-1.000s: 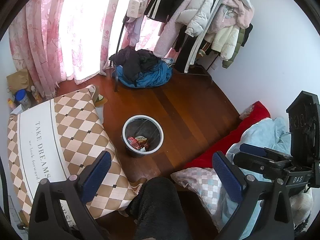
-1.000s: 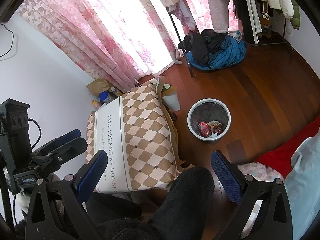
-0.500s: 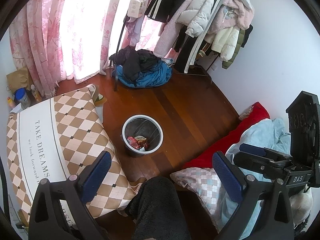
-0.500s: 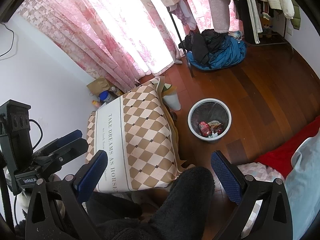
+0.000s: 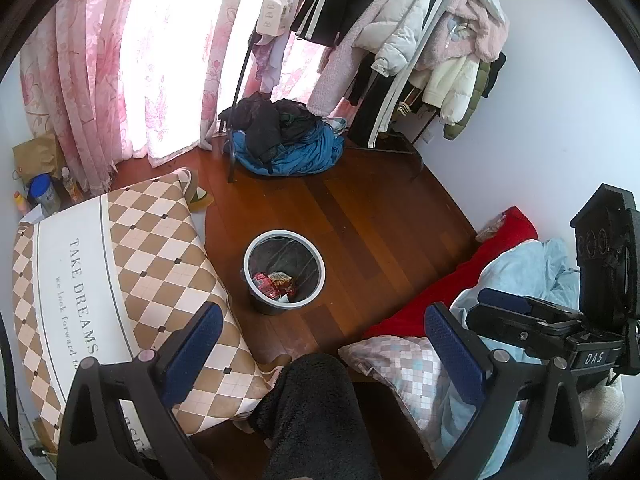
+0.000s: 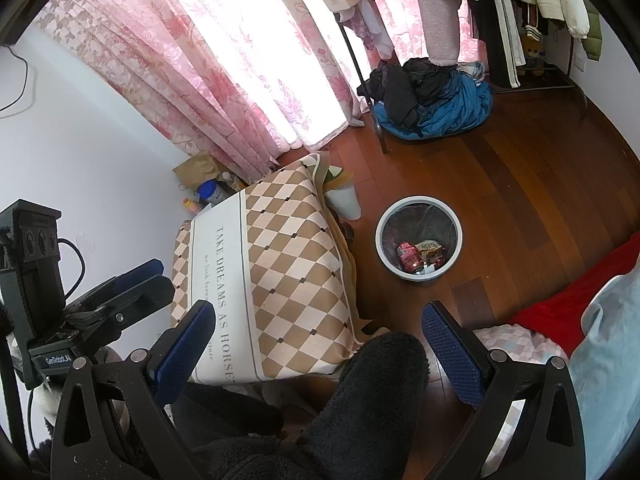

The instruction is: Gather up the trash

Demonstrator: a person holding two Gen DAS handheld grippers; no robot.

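We hold both sets of jaws wide apart and empty: the left gripper (image 5: pixel 320 344) and the right gripper (image 6: pixel 316 344) each show two blue, dimpled pads on black plastic arms, with nothing between them. Both hang high above the floor, and a knee (image 6: pixel 372 392) in dark fleecy fabric sits just under them. Beyond the jaws stands the trash bin (image 5: pixel 316 258), a round pale-rimmed pail with a thin clear liner, upright on the dark, glossy wooden floor (image 5: pixel 380 216). At its bottom lie crumpled wrappers (image 5: pixel 274 282), red and foil-like; in the right wrist view the same wrappers (image 6: pixel 418 254) rest against the near wall of the bin. Just beside the bin is a tabletop draped in a smooth diamond-checked cloth (image 5: pixel 152 264) in brown and cream with printed lettering. On the other side a red blanket (image 5: pixel 472 276) and soft pale bedding meet the floor. We judge the collecting to be at or near its end, since we see no loose litter on the floor. The next move, if any, calls for searching the far corner, where a bottle and a can (image 6: pixel 212 192) stand by the pink curtain (image 6: pixel 208 60).
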